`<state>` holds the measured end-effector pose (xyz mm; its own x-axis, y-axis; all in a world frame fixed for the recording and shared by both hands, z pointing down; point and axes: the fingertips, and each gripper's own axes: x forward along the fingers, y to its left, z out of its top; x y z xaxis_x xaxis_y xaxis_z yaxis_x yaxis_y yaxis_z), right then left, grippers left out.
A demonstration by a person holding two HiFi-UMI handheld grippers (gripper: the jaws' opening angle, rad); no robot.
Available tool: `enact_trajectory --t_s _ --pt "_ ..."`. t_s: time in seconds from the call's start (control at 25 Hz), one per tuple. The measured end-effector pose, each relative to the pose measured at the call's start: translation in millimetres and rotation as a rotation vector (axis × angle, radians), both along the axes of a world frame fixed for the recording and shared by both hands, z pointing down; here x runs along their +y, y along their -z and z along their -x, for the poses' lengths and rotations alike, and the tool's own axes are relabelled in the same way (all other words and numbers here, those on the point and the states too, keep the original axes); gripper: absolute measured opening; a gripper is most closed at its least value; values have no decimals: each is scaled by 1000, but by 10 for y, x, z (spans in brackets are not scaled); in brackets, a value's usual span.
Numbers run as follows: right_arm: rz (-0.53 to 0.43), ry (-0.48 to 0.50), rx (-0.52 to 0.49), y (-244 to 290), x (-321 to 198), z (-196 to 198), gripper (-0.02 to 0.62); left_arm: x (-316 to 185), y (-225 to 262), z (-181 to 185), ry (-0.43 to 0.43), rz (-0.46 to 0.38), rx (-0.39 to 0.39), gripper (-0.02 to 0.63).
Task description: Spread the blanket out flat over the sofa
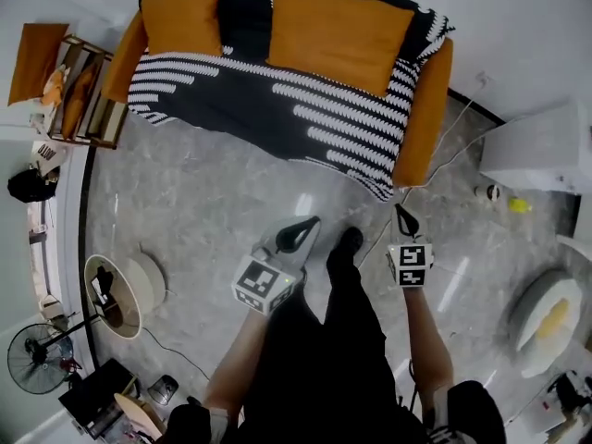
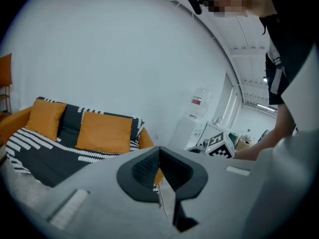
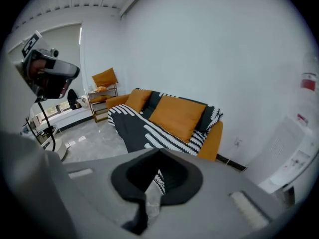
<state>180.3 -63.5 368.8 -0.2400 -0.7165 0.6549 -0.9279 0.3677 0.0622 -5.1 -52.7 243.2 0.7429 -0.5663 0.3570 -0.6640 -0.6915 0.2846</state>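
Observation:
The black blanket [image 1: 277, 100] with white stripes lies spread over the seat and back of the orange sofa [image 1: 427, 109]; one edge hangs over the front. Two orange cushions [image 1: 338, 35] lean on the back. Both grippers hover over the floor, well short of the sofa. My left gripper [image 1: 301, 234] is shut with nothing in it, and my right gripper [image 1: 404, 218] is likewise shut and empty. In the left gripper view the left gripper [image 2: 159, 151] has its jaws meeting in front of the blanket [image 2: 45, 153]. In the right gripper view the right gripper [image 3: 159, 153] points toward the blanket [image 3: 137, 126].
A wooden rack [image 1: 79, 86] with orange pads stands left of the sofa. A round white stand [image 1: 125, 289] and a fan [image 1: 37, 359] sit lower left. A white cabinet [image 1: 536, 146] and a round bed [image 1: 546, 317] are at the right. A cable [image 1: 453, 141] runs along the grey floor.

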Motion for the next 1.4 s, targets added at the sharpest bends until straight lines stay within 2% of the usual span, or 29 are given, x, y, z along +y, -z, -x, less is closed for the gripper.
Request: enact_trajectory --t_s 0.12,0.24,0.6,0.8,0.92,1.12,1.4 --pt "-36 51 -21 368 64 214 2 20 228 204 3 -14 8 11" --pt "-62 76 -85 722 123 472 1 3 457 460 8 -45 20 11" --pt "-212 94 -219 1836 74 1433 0 -54 861 1202 4 -108 87 11" --pt "-257 59 -272 2151 22 1925 -2 -112 1033 1601 -4 -138 115 11" --pt "-296 80 -271 2318 -11 2215 -1 -189 1131 1805 -4 -158 144 11" --pt "-360 129 -242 2546 12 2576 -2 -266 1238 1976 -18 -179 181 11" --pt "-367 141 -316 2658 67 2930 -2 -196 1332 2156 -13 -169 216 11"
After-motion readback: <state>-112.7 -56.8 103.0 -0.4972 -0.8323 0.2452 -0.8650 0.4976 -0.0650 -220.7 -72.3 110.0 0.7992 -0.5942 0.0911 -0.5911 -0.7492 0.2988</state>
